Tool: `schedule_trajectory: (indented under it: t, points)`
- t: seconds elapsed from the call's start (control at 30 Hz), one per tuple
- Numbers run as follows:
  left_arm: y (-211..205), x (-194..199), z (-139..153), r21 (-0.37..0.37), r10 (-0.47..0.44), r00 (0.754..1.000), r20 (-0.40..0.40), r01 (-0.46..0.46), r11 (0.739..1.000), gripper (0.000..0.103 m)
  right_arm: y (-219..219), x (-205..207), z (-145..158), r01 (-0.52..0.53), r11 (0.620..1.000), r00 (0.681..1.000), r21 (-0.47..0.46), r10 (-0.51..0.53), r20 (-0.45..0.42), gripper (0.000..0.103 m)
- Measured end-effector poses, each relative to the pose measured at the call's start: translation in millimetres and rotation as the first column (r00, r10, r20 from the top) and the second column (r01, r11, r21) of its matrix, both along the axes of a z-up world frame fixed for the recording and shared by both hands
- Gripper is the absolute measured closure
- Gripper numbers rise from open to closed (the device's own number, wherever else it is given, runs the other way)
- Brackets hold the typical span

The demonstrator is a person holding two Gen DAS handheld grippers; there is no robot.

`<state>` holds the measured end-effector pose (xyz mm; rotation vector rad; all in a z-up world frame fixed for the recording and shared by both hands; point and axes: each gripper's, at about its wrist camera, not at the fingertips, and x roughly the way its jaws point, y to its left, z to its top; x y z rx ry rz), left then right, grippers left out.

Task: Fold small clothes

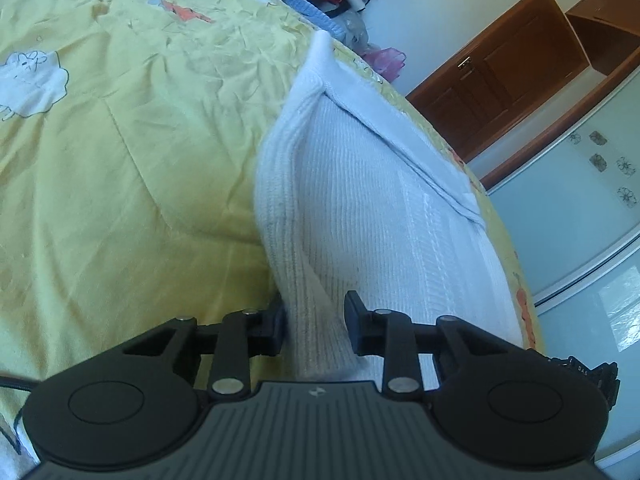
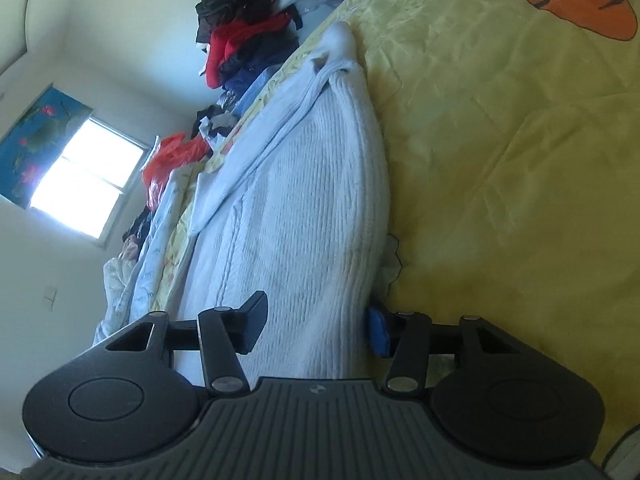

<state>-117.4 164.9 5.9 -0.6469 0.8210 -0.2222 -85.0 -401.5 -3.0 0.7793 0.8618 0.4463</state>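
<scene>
With the white knitted garment [image 1: 360,200] lying mid-frame on the yellow bedspread [image 1: 120,160], both the left gripper [image 1: 314,330] and right gripper [image 2: 316,326] pinch its near edge; lift evenly, keeping it taut.

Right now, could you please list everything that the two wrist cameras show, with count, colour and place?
ribbed garment: one, white, on the bed, between both sets of jaws
bedsheet: one, yellow with carrot print, under the garment
clothes pile: one, black, red and blue, far end of bed
plastic bag: one, orange-red, near the window
window: one, bright, on the wall
cabinet: one, brown, by the wall
left gripper: black, closed on garment
right gripper: black, around garment
</scene>
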Motion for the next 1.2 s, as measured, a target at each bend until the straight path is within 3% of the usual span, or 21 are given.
schedule_trajectory:
  t: [0.23, 0.27, 0.3, 0.37, 0.53, 0.67, 0.87, 1.03, 1.2]
  points:
    - [-4.2, 3.9, 5.9, 0.083, -0.013, 1.0, -0.004, 0.013, 0.997, 0.073, 14.3, 9.0, 4.7, -0.077, 0.995, 0.997, -0.062, 0.078, 0.015, 0.047]
    - [-5.8, 3.5, 7.3, 0.106, -0.02, 1.0, -0.002, 0.02, 0.994, 0.074, 15.3, 9.7, 6.0, -0.086, 0.993, 0.996, -0.081, 0.087, 0.012, 0.052]
    - [-7.3, 2.8, 8.6, 0.127, -0.026, 1.0, 0.0, 0.026, 0.992, 0.077, 12.9, 8.8, 6.1, -0.095, 0.992, 0.995, -0.089, 0.095, 0.006, 0.069]
    - [-8.9, 1.6, 9.9, 0.165, -0.031, 1.0, -0.001, 0.031, 0.986, 0.087, 11.3, 9.0, 2.3, -0.112, 0.989, 0.994, -0.096, 0.11, -0.026, 0.088]
    - [-6.3, 1.8, 15.1, 0.178, -0.049, 0.999, 0.01, 0.047, 0.983, 0.091, 4.1, 1.6, 10.0, -0.109, 0.993, 0.993, -0.04, 0.11, 0.035, 0.088]
    - [-3.5, 5.4, 42.1, 0.165, -0.074, 0.995, 0.069, 0.062, 0.984, 0.092, 2.7, 5.6, 39.5, -0.124, 0.992, 0.985, 0.038, 0.118, 0.126, 0.088]
    - [-5.5, 29.3, 86.3, 0.157, -0.087, 0.983, 0.163, 0.062, 0.986, 0.092, 4.2, 43.0, 78.8, -0.154, 0.983, 0.969, 0.096, 0.132, 0.209, 0.088]
    - [0.7, 81.7, 108.4, 0.126, -0.052, 0.977, 0.205, 0.027, 0.992, 0.092, -3.9, 99.2, 94.3, -0.145, 0.979, 0.962, 0.14, 0.107, 0.25, 0.087]
    - [1.9, 163.6, 121.1, 0.124, -0.026, 0.976, 0.214, 0.0, 0.992, 0.092, -13.8, 178.5, 95.8, -0.109, 0.979, 0.966, 0.172, 0.063, 0.253, 0.087]
